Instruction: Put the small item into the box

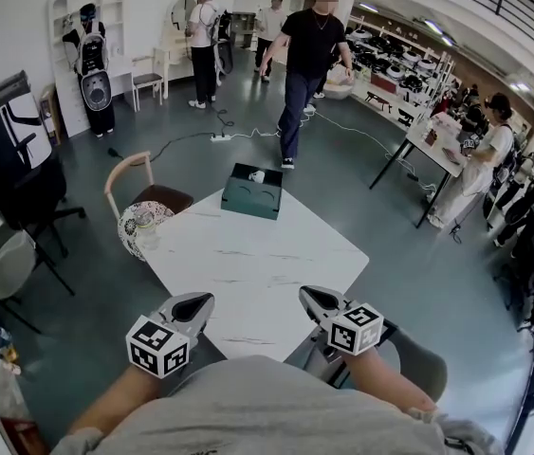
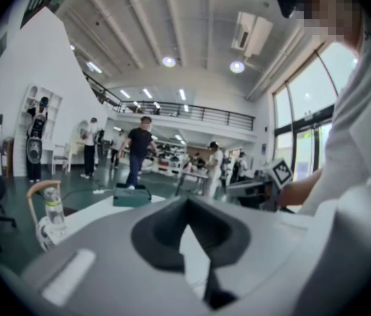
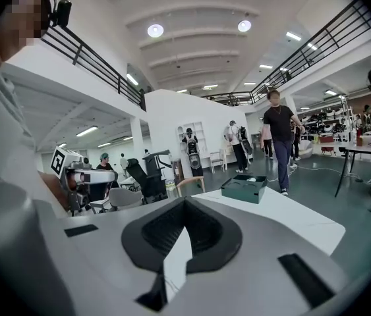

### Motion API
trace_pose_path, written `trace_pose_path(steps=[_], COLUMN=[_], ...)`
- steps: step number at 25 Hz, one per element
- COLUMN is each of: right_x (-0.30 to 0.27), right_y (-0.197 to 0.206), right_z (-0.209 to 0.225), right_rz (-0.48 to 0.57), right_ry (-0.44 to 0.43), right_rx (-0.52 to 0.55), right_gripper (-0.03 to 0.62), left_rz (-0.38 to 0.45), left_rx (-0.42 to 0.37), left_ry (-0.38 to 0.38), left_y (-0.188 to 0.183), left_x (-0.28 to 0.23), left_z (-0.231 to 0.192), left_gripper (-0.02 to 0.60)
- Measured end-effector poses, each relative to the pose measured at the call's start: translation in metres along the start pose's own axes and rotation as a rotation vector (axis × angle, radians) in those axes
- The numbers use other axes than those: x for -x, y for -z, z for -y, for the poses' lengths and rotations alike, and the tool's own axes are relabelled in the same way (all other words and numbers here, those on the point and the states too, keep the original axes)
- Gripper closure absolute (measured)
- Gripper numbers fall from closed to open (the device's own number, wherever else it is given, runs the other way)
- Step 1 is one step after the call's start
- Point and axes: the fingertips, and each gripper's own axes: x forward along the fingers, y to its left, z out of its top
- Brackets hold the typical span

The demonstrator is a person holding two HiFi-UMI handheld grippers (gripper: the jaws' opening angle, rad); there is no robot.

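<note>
A dark green box [image 1: 252, 191] stands at the far end of the white table [image 1: 248, 263], with a small white item [image 1: 257, 176] lying on its top. Both grippers hover over the near edge of the table, far from the box. My left gripper [image 1: 193, 306] is shut and holds nothing; my right gripper [image 1: 316, 301] is shut and empty as well. In the left gripper view the jaws [image 2: 186, 203] meet at the tips, with the box [image 2: 131, 195] far ahead. In the right gripper view the gripper [image 3: 185, 203] points toward the box [image 3: 244, 188] and the white item [image 3: 252, 180].
A wooden chair [image 1: 132, 173] with a patterned bundle and a clear bottle [image 1: 145, 227] stands by the table's left corner. A person in black [image 1: 304, 64] walks beyond the box. Office chairs [image 1: 15, 207] crowd the left, and another table [image 1: 437, 140] stands at the right.
</note>
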Motion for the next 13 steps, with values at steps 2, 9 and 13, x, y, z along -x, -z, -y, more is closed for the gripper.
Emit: trace_pose_path(steps=[2,9,13], right_x=[0.0004,0.0001,-0.0007], right_y=[0.0009,0.0009,0.0024], right_z=[-0.0002,-0.001,0.0003], right_rz=[-0.002,-0.006,-0.006], right_ry=[-0.002,-0.014,-0.019], right_rx=[0.0,0.004,0.005], right_gripper=[0.586,0.586,0.586], left_rz=[0.0,0.007,0.009], left_rx=[-0.001,0.005,0.009], left_ry=[0.002,-0.01,-0.011], left_y=[-0.0005,-0.0009,0.0005], left_x=[-0.0005,0.0013,-0.0006], left_z=[0.0015,-0.0002,-0.0007], left_gripper=[0.575,0.575,0.575])
